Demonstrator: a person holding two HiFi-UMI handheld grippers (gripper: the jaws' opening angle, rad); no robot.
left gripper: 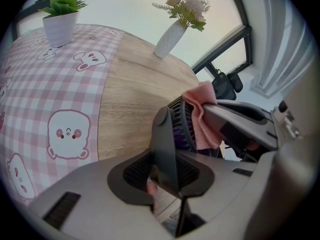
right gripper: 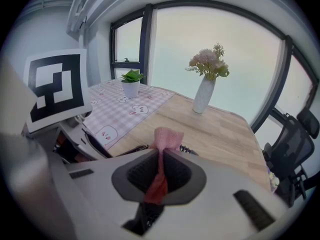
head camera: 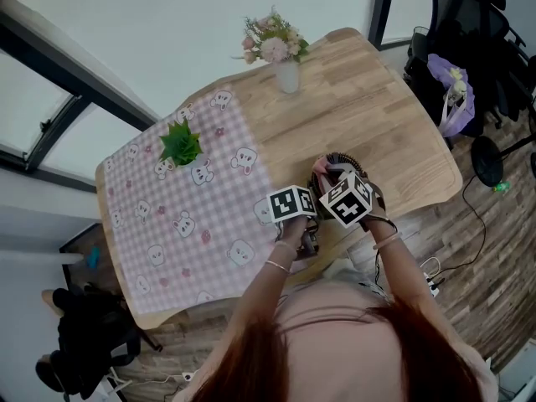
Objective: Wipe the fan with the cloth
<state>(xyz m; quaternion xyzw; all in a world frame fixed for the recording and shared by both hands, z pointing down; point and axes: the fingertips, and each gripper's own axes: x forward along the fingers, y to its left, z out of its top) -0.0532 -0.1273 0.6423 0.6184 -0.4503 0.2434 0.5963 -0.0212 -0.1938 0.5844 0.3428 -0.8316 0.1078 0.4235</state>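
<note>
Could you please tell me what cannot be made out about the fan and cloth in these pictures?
- Head view: the left gripper and right gripper cover most of the small dark grey fan.
- Left gripper view: the pink textured cloth hides part of its grille.
- Right gripper view: the jaws hide all but its rim.

We wear a pale pink top, and our reddish-brown hair falls over it. A thin bracelet rings each wrist. Our left gripper and right gripper are grey with dark ribbed pads, and each carries a cube with black-and-white square markers.
</note>
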